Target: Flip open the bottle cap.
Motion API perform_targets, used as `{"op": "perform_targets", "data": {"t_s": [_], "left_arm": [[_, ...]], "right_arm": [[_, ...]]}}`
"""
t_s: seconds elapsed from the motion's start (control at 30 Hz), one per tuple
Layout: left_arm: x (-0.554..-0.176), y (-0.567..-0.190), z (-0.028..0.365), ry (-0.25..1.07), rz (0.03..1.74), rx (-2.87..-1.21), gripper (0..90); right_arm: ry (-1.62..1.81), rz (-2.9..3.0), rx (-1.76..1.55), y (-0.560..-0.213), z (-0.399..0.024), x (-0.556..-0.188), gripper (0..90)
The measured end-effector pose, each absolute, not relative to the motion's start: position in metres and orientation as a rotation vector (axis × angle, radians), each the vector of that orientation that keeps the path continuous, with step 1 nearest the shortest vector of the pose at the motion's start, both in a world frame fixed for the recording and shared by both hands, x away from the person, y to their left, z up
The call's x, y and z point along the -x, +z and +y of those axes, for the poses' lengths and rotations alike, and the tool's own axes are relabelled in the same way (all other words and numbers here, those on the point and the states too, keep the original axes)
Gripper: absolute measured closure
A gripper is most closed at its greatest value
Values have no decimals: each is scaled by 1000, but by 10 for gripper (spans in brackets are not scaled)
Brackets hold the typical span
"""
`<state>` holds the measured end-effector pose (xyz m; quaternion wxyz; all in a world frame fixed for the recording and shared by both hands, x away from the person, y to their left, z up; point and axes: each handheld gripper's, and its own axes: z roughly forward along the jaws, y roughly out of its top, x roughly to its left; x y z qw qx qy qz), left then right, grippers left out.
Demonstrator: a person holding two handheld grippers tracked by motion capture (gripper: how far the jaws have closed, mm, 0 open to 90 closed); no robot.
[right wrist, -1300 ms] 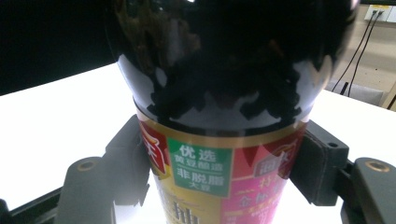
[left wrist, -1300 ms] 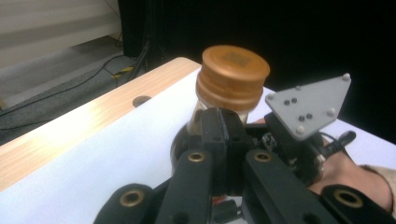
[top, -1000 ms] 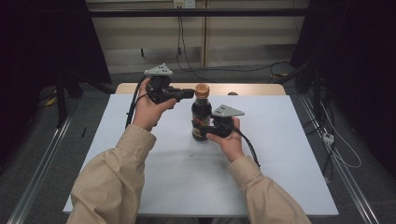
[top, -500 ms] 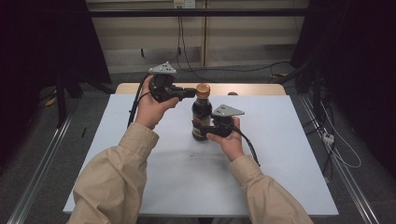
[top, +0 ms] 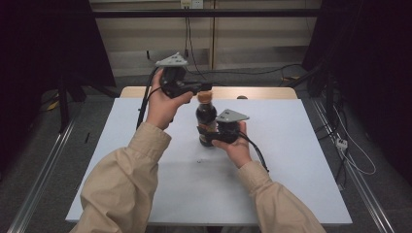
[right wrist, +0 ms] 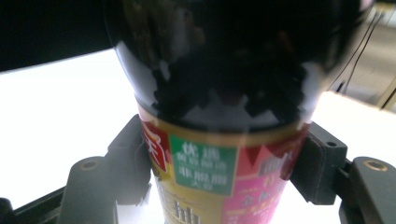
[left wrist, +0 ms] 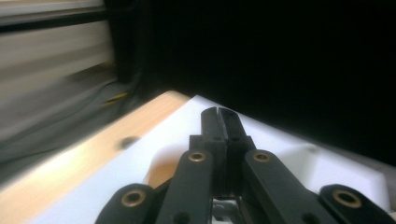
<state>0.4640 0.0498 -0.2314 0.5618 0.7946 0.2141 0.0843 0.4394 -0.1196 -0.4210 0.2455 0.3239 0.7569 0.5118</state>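
A dark bottle (top: 206, 119) with an orange-brown cap stands upright near the middle of the high view, on the white worktop (top: 291, 160), and the right gripper (top: 210, 136) grasps it low on the body, one black jaw pressed against each side of the label, as the right gripper view confirms. The left gripper (top: 206, 88) hangs just above the bottle's cap in the upper middle of the high view, its jaws clenched together with nothing visible between them; in the left gripper view the two jaws meet flat along their length at the lower centre of the frame (left wrist: 219, 122). Whether the tip touches the cap cannot be told. A strip of bare wood (top: 262, 92) edges the far side of the worktop, and a small dark round spot (top: 241, 97) lies on it to the right of the bottle. Cables (top: 350, 150) trail over the floor at the right of the frame, and a metal rail (top: 43, 170) runs along the floor at the left. Black curtains close off both upper corners. In the right gripper view the bottle's label (right wrist: 219, 172) shows a gold band, a green patch with white Chinese characters too blurred to read, and pink and red panels beside it.
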Motion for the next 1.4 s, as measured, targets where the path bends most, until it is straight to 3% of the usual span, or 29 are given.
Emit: {"op": "perform_targets", "data": {"t_s": [0.4,0.87,1.4], "left_arm": [[-463,-237,85,208,573,-1929,900],[-469,-268,88,169,610,-1959,900],[-472,-273,79,153,612,-1977,900]], "right_arm": [[1440,2068,-944,-422,-130,-444,313],[1464,2055,-956,-424,-134,-442,311],[1469,2050,-953,-425,-135,-441,309]]}}
